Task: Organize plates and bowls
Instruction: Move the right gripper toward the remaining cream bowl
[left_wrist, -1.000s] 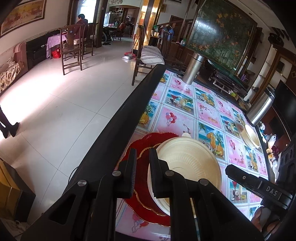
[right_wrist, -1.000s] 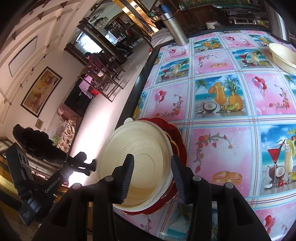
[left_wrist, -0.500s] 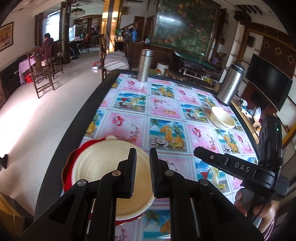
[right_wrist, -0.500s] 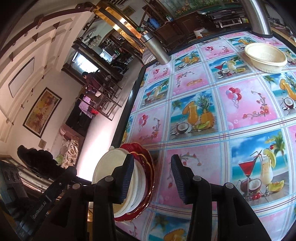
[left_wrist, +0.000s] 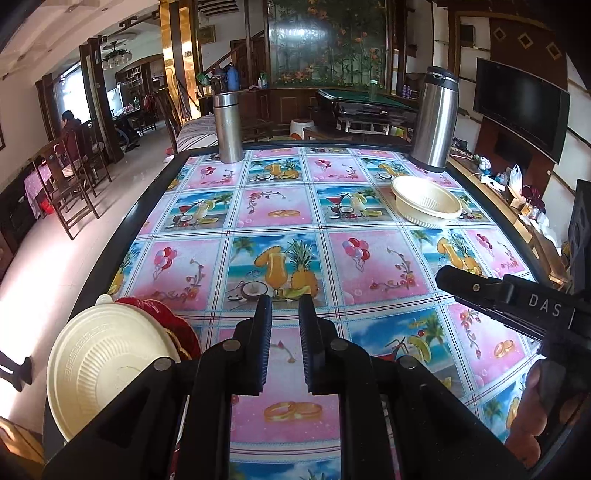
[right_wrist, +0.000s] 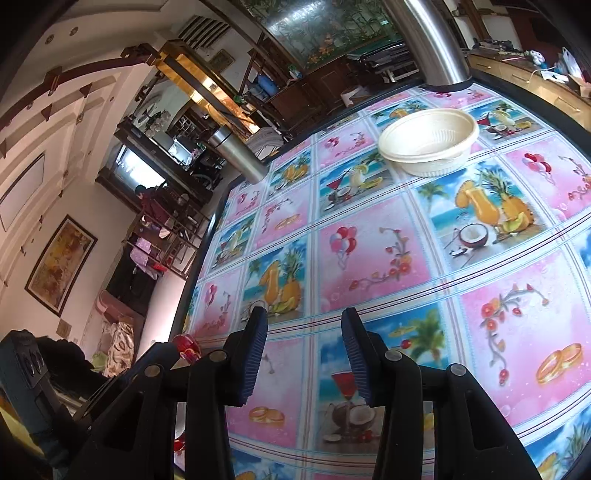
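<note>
A cream plate (left_wrist: 107, 373) lies on a red plate (left_wrist: 166, 321) at the table's near left corner. In the right wrist view only a sliver of the red plate (right_wrist: 186, 345) shows. A cream bowl (left_wrist: 424, 201) stands upright at the far right of the table, also seen as the bowl (right_wrist: 428, 144) ahead of the right gripper. My left gripper (left_wrist: 284, 306) hovers over the cloth to the right of the plates, shut with nothing in it. My right gripper (right_wrist: 304, 321) is open and empty, well short of the bowl. Its body (left_wrist: 517, 302) shows at the right in the left wrist view.
Two steel flasks (left_wrist: 228, 127) (left_wrist: 436, 118) stand at the table's far edge, one just behind the bowl. The black table rim (left_wrist: 147, 206) runs along the left. Wooden chairs (left_wrist: 74, 192) and a seated person are far off to the left.
Both grippers have swung right, away from the stacked plates and toward the bowl. The plates slid to the lower left of both views. Neither jaw opening has changed.
</note>
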